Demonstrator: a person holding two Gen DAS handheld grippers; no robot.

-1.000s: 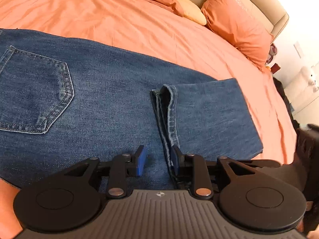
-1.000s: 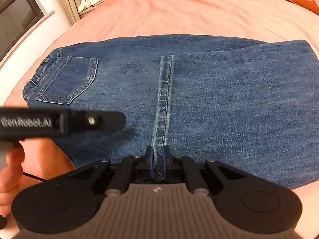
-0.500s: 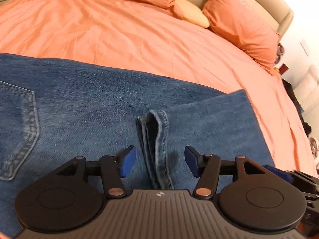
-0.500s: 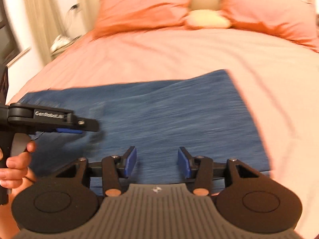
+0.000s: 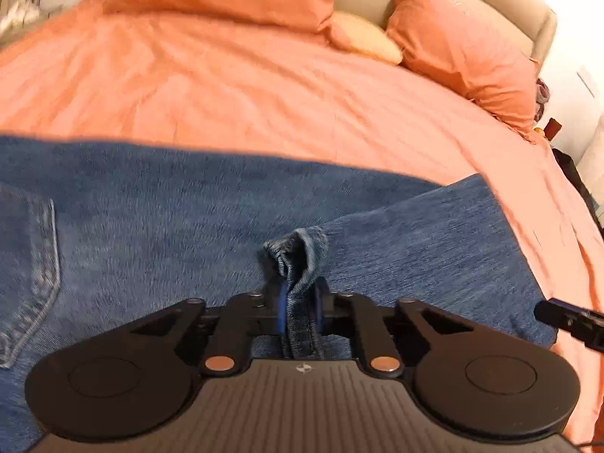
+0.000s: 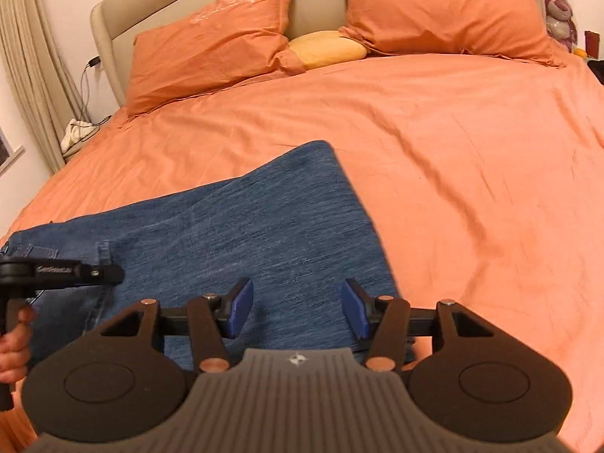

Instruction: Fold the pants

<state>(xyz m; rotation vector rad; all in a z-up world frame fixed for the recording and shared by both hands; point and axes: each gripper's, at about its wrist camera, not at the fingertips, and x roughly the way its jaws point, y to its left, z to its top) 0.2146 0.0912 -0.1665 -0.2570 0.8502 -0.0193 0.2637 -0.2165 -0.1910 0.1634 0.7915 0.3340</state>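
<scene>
Left wrist view shows the left gripper [image 5: 300,311] with its jaws narrow, having just closed, pinching the bunched hem [image 5: 302,264] of the jeans [image 5: 170,226] between its blue pads [image 5: 282,311]. The jeans lie across the orange bed [image 5: 264,94], already folded once, with a back pocket [image 5: 34,264] at 9 o'clock and the folded end running off toward 3 o'clock. A bit of the other tool pokes in at 3 o'clock.

From the right wrist view, the right gripper [image 6: 296,311] hangs over the folded end of the jeans [image 6: 264,226] with jaws about half open and nothing between them; they have just been opening. The person's hand [image 6: 15,343] holds the left tool at 9 o'clock. Pillows [image 6: 211,49] sit at 12 o'clock against the headboard.

Judging by this, the step is getting hold of the cloth for a second fold: the left side has its grip, the right has not. Next the right jaws likely need to come down on a matching edge and close, so both ends lift together and the fold lands square.

A second ago the right jaws were clamped on the hem and the left stood open beside it. Now the roles are swapped, and the right tool has swung toward the folded end.
</scene>
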